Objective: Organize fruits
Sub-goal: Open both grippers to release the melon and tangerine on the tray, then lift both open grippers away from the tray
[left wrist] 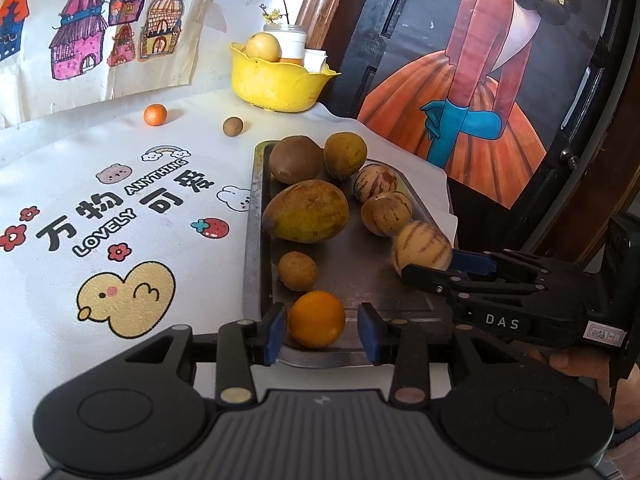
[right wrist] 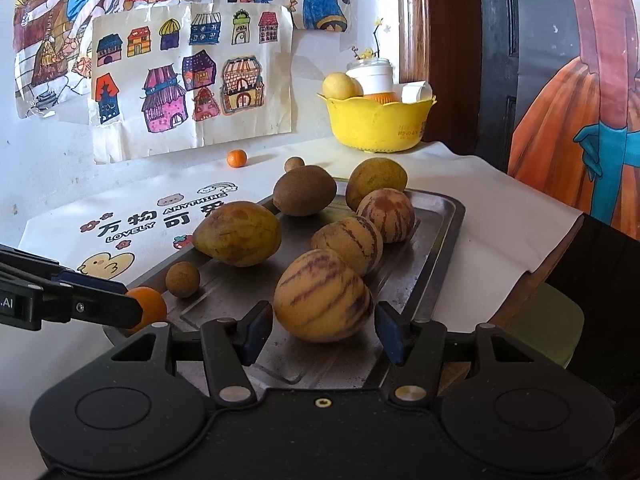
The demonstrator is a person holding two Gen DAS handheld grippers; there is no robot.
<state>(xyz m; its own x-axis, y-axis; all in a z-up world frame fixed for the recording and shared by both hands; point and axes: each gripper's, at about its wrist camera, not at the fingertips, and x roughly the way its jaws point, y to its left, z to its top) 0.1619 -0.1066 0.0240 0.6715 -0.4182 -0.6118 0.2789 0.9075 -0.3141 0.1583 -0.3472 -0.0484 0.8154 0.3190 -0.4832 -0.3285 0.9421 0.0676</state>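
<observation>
On the metal tray (left wrist: pixel 256 264), which lies on the desk's printed cloth toward its right edge, two fruits sit framed by grippers. The orange (left wrist: pixel 316 319) rests at the tray's near edge, between the spread blue pads of the left hand-held gripper (left wrist: pixel 322 334); one pad looks just beside or barely touching its skin and the other stands clear, so this gripper reads as released, not yet clamped. An orange of this size is likely light, firm and a little springy, with a rind that grips well; taking it across its widest middle should keep it from squirting forward. The striped melon (right wrist: pixel 322 294), nearest of three in a row along the tray's right side, sits between the parted pads of the right hand-held gripper (right wrist: pixel 324 330), with slight gaps on both sides: also released. It is probably heavier and smooth-skinned, so it may roll or slip; a hold at its equator with moderate squeeze seems safest, since hard pressure could bruise it. Both grippers reach in low and nearly level from the tray's near end, the right one angled in from the tray's right edge. A yellow bowl (right wrist: pixel 376 124) at the desk's far right corner already holds fruit.
</observation>
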